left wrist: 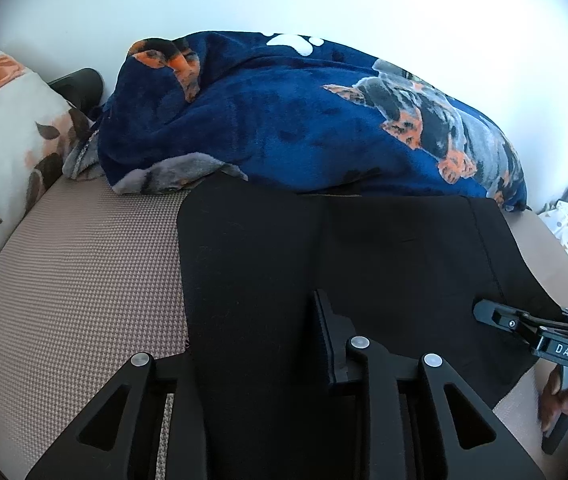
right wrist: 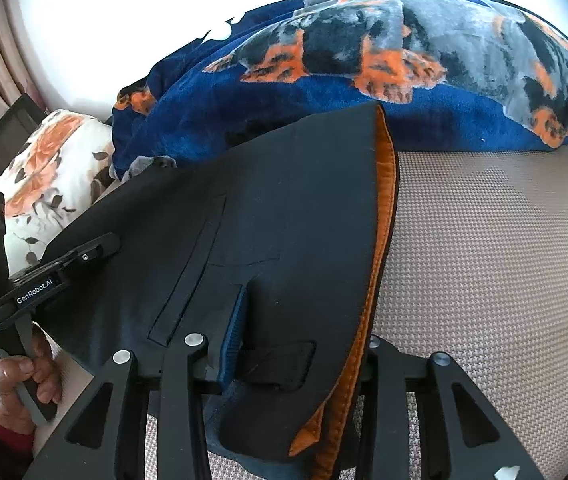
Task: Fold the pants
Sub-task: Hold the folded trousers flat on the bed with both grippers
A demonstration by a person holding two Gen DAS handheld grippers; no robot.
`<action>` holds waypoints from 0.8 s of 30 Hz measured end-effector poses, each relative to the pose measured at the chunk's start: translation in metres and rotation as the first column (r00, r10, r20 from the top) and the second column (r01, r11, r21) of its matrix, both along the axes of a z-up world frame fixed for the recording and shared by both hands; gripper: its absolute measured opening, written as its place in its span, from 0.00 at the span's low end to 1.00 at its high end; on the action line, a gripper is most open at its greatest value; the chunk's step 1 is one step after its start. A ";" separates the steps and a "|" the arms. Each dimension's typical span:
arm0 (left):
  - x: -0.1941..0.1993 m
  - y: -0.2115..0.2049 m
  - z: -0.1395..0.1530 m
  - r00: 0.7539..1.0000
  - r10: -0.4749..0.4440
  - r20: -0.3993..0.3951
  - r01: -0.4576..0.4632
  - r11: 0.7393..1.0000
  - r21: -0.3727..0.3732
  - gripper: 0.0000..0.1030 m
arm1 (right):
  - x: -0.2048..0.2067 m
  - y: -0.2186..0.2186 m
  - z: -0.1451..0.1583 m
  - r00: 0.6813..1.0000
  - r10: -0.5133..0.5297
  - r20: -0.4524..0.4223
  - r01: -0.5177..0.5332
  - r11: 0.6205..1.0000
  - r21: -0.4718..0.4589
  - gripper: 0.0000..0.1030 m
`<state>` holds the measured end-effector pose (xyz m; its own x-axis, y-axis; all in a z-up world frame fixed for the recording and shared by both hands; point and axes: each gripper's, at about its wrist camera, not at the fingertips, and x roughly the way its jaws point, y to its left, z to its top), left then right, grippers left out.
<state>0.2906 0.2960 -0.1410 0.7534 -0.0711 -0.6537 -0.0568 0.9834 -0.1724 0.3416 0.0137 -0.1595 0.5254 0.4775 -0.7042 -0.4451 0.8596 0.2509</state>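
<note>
the black pants (left wrist: pixel 343 264) lie flat on the beige woven bed cover (left wrist: pixel 76 280), just in front of a heaped blue dog-print blanket (left wrist: pixel 284 120), with a flowered pillow (left wrist: pixel 8 128) off to the far left. judging by the shape, at least one fold looks made: the cloth forms a compact dark panel with straight edges, and the waistband end, with its orange lining (right wrist: pixel 379 248), sits on the right side. a welt pocket and a belt loop show near that end. at least one more fold, bringing the ends together, likely remains, along with smoothing.

the left gripper (left wrist: pixel 268 344) has the near edge of the pants running up between its jaws; one finger shows and the other is hidden under the cloth, so i cannot tell whether it is pinching or just let go. the right gripper (right wrist: pixel 295 344) straddles the waistband end, fabric draped over and between its jaws; the pads seem to sit apart from the cloth rather than squeezing it, though that is hard to read. a hand (right wrist: pixel 24 380) grips each handle.
</note>
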 end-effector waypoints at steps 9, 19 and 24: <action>0.001 0.000 0.000 1.000 0.003 -0.003 -0.003 1.000 0.007 0.28 | 0.000 0.002 0.001 1.000 -0.003 0.008 0.003 1.000 -0.020 0.33; 0.001 0.001 0.000 1.000 0.003 -0.004 -0.003 1.000 0.003 0.28 | 0.000 0.003 0.001 1.000 -0.004 0.011 0.004 1.000 -0.026 0.34; 0.001 0.001 0.000 1.000 0.003 -0.004 -0.003 1.000 0.004 0.28 | 0.000 0.003 0.001 1.000 -0.005 0.013 0.006 1.000 -0.030 0.34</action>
<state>0.2914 0.2968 -0.1412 0.7511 -0.0659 -0.6569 -0.0606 0.9839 -0.1680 0.3417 0.0167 -0.1589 0.5374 0.4534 -0.7110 -0.4432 0.8692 0.2193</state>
